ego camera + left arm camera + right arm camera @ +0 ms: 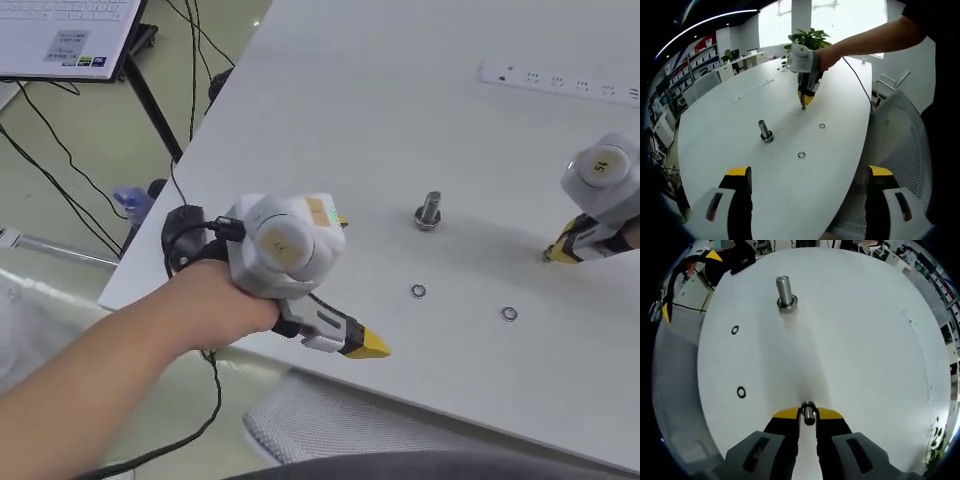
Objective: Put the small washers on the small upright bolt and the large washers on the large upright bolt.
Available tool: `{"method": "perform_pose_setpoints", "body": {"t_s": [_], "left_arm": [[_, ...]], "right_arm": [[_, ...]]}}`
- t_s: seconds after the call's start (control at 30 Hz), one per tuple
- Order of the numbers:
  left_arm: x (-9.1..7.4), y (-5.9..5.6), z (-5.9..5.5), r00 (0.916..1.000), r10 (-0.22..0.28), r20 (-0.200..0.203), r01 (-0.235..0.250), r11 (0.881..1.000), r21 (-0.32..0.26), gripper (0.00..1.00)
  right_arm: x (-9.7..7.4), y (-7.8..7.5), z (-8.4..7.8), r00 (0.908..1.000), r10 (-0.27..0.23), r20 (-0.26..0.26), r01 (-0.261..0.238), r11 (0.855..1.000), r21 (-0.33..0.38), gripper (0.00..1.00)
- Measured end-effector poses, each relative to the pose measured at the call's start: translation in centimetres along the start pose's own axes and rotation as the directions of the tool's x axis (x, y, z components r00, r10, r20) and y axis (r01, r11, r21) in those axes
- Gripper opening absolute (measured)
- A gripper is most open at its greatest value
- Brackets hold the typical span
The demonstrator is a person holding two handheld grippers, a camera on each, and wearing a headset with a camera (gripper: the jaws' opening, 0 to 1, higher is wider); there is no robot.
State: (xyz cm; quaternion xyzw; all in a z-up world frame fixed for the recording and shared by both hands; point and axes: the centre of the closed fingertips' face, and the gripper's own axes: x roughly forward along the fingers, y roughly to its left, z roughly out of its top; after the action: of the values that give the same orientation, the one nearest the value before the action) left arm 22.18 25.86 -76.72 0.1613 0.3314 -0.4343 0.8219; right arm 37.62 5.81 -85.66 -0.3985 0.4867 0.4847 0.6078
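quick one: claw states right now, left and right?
Left claw: open, jaws wide apart, holding nothing.
Right claw: closed on the small bolt, held against the table.

A large bolt (pixel 428 212) stands upright on the surface (pixel 350 120). One washer (pixel 418 291) lies just before it, another washer (pixel 509 314) further right. Right of those, a small bolt (pixel 809 416) stands between the jaws of the right gripper (pixel 808 411). A power strip (pixel 560 82) lies behind.
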Motion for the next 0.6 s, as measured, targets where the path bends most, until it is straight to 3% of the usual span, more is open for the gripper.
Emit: {"method": "perform_pose_setpoints", "body": {"t_s": [0.6], "left_arm": [[-0.09,0.1,-0.75,0.9999,-0.005,-0.014,0.005,1.0,-0.009,0.92]], "right_arm": [[0.85,0.04,-0.06,1.0,0.0,-0.008,0.0,1.0,0.0,0.13]]}}
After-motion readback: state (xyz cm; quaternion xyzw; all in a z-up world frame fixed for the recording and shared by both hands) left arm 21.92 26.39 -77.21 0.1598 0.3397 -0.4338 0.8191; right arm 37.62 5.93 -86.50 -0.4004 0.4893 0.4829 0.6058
